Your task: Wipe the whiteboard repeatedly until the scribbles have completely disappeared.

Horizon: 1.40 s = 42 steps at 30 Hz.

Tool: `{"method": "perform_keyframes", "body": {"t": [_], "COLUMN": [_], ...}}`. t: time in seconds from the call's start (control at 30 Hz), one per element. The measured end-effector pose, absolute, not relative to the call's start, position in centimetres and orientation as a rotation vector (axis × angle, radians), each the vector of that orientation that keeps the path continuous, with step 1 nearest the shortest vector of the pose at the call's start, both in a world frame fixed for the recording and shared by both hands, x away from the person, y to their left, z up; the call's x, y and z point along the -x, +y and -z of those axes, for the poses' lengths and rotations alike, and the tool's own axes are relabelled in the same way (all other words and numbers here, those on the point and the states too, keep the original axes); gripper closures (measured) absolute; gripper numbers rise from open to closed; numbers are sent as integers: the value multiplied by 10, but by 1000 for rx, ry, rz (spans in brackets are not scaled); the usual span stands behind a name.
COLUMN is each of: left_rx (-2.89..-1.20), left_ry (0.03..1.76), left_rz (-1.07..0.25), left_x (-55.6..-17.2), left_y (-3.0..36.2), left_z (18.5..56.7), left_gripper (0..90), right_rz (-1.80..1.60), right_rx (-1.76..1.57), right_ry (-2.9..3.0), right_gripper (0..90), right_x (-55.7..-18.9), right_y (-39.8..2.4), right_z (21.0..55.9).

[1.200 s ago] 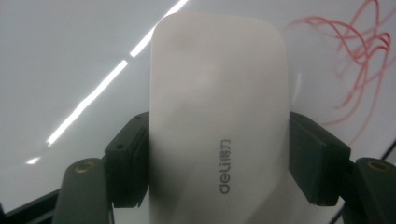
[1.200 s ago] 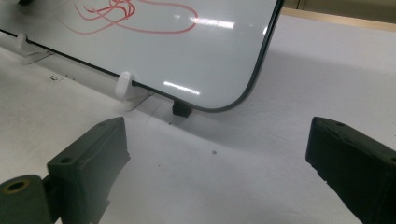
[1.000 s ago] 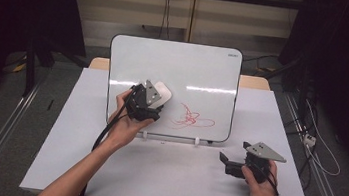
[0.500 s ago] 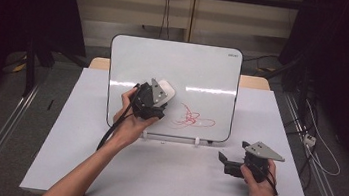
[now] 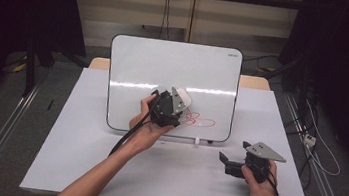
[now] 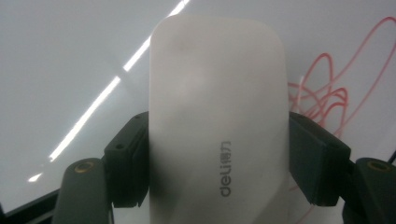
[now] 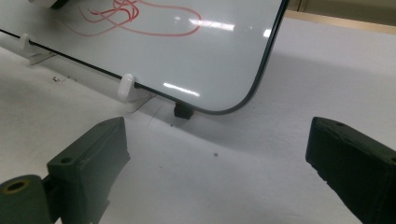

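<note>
I'm seeing bare table [image 5: 103, 170] in front of the whiteboard [image 5: 166, 67]. My left gripper [image 5: 173, 109] is clamping the white eraser [image 6: 217, 121] beside the red scribble [image 6: 322, 98]; my right gripper [image 5: 231, 161] is resting wide apart, empty.

High view overlooking table [image 5: 103, 170], gripper views close, all sharing the whiteboard [image 5: 166, 67] scribble [image 5: 197, 121].
</note>
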<state>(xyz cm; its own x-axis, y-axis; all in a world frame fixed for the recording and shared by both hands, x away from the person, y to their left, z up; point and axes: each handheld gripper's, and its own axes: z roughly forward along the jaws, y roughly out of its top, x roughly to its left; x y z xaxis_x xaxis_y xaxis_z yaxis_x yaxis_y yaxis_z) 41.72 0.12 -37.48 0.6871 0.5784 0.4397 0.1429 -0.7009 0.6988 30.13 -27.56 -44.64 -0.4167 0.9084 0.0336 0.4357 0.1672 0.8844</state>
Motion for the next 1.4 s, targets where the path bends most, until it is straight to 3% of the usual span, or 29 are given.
{"method": "perform_keyframes", "body": {"t": [0.33, 0.73, 1.4], "left_rx": [-2316, -2345, -2256], "left_ry": [441, 393, 584], "left_rz": [-875, -850, -845], "left_x": [-398, -389, -416], "left_y": [-29, -28, 40], "left_z": [395, 405, 378], "left_gripper": [300, 301, 300], "right_rz": [-1196, -1194, -1191], "right_rx": [-1267, -1264, -1278], "right_ry": [1932, 1934, 1930], "right_gripper": [58, 58, 58], "right_x": [-300, -300, -299], "right_y": [-276, -276, -277], "right_z": [446, 446, 447]}}
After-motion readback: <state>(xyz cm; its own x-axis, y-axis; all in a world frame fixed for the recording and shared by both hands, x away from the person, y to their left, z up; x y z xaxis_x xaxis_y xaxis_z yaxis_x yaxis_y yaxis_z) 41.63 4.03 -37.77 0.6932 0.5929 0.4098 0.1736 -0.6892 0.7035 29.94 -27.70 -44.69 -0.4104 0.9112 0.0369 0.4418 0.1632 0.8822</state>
